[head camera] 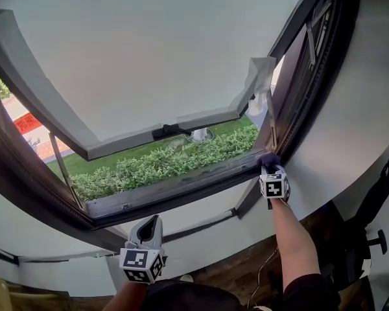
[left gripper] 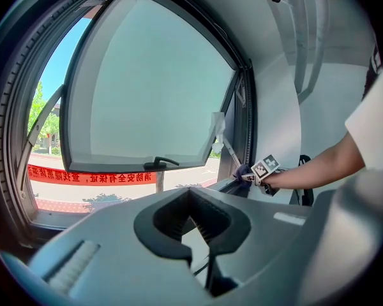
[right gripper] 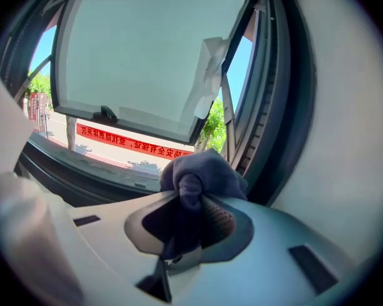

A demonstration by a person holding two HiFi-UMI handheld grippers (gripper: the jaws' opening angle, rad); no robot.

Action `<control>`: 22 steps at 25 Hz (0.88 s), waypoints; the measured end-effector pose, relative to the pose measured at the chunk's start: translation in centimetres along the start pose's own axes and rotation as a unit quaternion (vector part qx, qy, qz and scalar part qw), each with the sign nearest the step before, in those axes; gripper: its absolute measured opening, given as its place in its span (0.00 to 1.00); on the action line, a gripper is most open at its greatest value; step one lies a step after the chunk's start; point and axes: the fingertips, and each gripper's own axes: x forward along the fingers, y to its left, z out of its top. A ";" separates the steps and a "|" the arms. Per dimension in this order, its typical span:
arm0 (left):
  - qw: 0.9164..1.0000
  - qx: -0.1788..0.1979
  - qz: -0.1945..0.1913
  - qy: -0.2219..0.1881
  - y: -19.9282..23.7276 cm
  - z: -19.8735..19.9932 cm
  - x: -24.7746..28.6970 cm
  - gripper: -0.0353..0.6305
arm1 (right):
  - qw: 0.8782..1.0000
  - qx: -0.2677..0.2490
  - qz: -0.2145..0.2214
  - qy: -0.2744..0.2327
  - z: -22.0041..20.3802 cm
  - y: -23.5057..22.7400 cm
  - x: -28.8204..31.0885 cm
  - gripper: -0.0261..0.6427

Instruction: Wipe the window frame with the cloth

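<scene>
Cloth clamped, right gripper outstretched at frame

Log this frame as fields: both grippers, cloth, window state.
left hand-held gripper: jaws together, nothing between them, held low below the window
right hand-held gripper: shut on the cloth
cloth position: at the lower right corner of the window frame
window sash: swung open outward
outside: hedge, red banner
</scene>
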 end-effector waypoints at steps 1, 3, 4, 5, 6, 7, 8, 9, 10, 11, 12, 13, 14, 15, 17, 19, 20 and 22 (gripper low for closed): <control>1.000 -0.001 0.002 0.002 0.2 -0.1 0.1 0.06 | 1.000 -0.003 -0.002 0.006 -0.2 -0.1 0.3 0.16; 1.000 -0.005 0.004 0.005 0.6 -0.3 0.2 0.06 | 1.000 -0.017 -0.005 0.011 0.2 -0.3 0.8 0.16; 1.000 -0.006 0.006 0.006 0.7 -0.4 0.2 0.06 | 1.000 -0.027 -0.006 0.011 0.5 -0.2 1.1 0.16; 1.000 -0.007 0.007 0.008 0.8 -0.5 0.3 0.06 | 0.999 -0.037 -0.005 0.014 0.6 -0.2 1.5 0.16; 1.000 -0.007 0.008 0.009 0.9 -0.6 0.3 0.06 | 0.999 -0.046 -0.003 0.019 0.5 -0.2 1.9 0.16; 1.000 -0.008 0.008 0.010 1.0 -0.6 0.4 0.06 | 0.998 -0.051 -0.001 0.025 0.4 -0.3 2.3 0.16; 1.000 -0.008 0.009 0.011 1.0 -0.7 0.5 0.06 | 0.998 -0.054 0.000 0.031 0.4 -0.4 2.6 0.15; 1.000 -0.009 0.009 0.012 0.9 -0.7 0.7 0.06 | 0.998 -0.057 -0.001 0.035 0.3 -0.6 2.8 0.15; 1.000 -0.010 0.009 0.012 0.9 -0.8 0.9 0.06 | 0.997 -0.061 -0.002 0.037 0.3 -0.7 3.0 0.15; 1.000 -0.012 0.009 0.013 0.9 -0.9 1.0 0.06 | 0.997 -0.064 -0.003 0.036 0.3 -0.7 3.0 0.15; 1.000 -0.012 0.008 0.013 0.8 -0.9 1.1 0.06 | 0.997 -0.065 -0.002 0.034 0.2 -0.7 3.0 0.15; 1.000 -0.013 0.007 0.014 0.8 -1.0 1.3 0.06 | 0.998 -0.062 0.001 0.034 0.1 -0.6 3.1 0.14; 1.000 -0.013 0.006 0.014 0.7 -1.1 1.4 0.06 | 0.998 -0.055 0.005 0.036 0.0 -0.6 3.1 0.14; 1.000 -0.012 0.005 0.015 0.7 -1.1 1.4 0.06 | 0.998 -0.049 0.010 0.040 -0.2 -0.6 3.1 0.14; 1.000 -0.013 0.005 0.016 0.7 -1.2 1.4 0.06 | 0.998 -0.047 0.018 0.045 -0.1 -0.6 3.1 0.14; 1.000 -0.015 0.006 0.019 0.8 -1.5 1.3 0.06 | 0.998 -0.040 0.023 0.045 0.1 -0.5 3.1 0.14; 1.000 -0.016 0.007 0.021 0.9 -1.6 1.2 0.06 | 0.998 -0.026 0.025 0.048 -0.1 -0.6 3.3 0.14; 1.000 -0.017 0.010 0.024 1.1 -2.0 0.9 0.06 | 0.998 0.005 0.029 0.060 -0.8 -0.6 3.5 0.13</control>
